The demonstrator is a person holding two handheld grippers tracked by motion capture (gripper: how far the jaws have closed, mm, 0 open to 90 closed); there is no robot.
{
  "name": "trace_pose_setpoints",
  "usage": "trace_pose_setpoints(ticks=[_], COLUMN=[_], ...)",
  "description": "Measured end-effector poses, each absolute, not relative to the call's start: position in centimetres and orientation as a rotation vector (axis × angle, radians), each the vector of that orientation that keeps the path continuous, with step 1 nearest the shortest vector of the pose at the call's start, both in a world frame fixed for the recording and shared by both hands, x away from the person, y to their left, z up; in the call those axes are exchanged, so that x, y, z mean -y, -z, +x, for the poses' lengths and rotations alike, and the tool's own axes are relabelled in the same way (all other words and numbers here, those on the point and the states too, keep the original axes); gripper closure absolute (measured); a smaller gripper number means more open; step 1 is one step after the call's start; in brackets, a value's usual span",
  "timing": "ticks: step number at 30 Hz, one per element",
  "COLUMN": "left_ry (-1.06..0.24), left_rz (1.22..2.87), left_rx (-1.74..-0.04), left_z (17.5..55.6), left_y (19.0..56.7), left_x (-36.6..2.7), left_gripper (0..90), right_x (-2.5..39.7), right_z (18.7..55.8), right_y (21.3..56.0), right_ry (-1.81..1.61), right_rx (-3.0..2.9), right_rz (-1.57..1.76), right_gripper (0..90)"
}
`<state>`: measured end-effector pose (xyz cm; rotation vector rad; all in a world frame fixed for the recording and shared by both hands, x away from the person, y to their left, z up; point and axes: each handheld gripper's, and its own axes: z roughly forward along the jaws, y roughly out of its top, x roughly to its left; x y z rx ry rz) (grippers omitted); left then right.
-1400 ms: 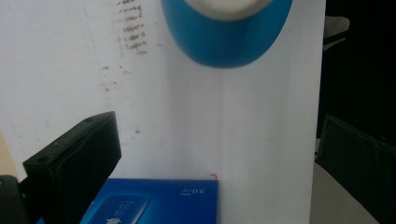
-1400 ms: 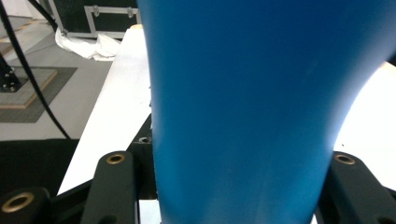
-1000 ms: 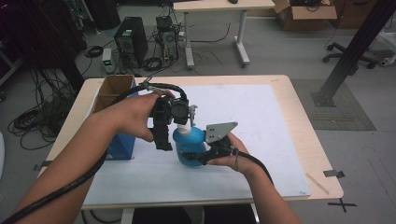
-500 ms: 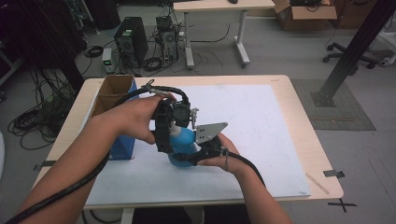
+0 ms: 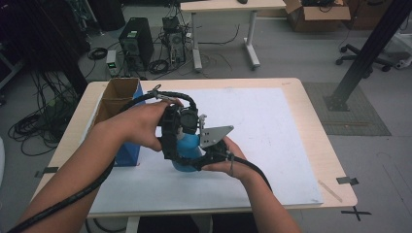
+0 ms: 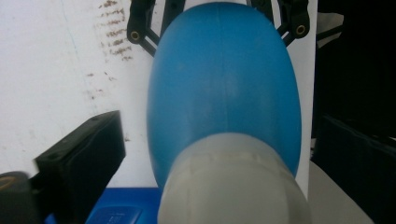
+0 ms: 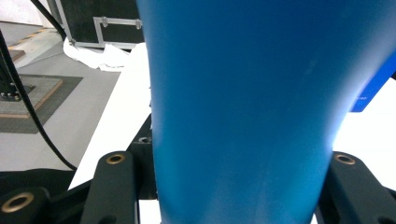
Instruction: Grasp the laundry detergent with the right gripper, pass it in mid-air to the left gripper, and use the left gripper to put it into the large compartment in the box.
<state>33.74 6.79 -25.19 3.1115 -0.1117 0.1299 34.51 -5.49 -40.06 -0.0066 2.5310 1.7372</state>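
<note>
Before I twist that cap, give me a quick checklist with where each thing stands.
1. Right gripper clamped on the bottle body: ok, jaws flank it in the right gripper view.
2. Left gripper closed on the cap: not ok, jaws stand apart from it.
3. Cap centred between the left jaws: ok.
4. Bottle upright: cannot tell.
5. Box apart from the bottle: ok.
6. Cap thread tight or loose: cannot tell.

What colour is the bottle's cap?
Whitish-grey, on the blue bottle; the cap shows best in the left gripper view.
</note>
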Motion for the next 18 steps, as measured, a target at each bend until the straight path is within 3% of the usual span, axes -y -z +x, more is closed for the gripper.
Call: trace_pose_setpoints(ticks=[6,18], left_ry=[-0.143,-0.153], left_rz=[3.113,3.132], left_rx=[0.121,0.128], left_z=[33.66,33.44], left_y=[25.18,25.17], left_x=[-6.68,-6.51], left_gripper=[6.2,18.0], right_x=[5.37,5.35], right_z=[34.49,34.37], right_y=[39.77,39.41], right_ry=[-1.729,-1.74], right_rx=[-2.518,-2.517], right_rz=[-0.015,0.0], right_gripper=[45.0,45.0])
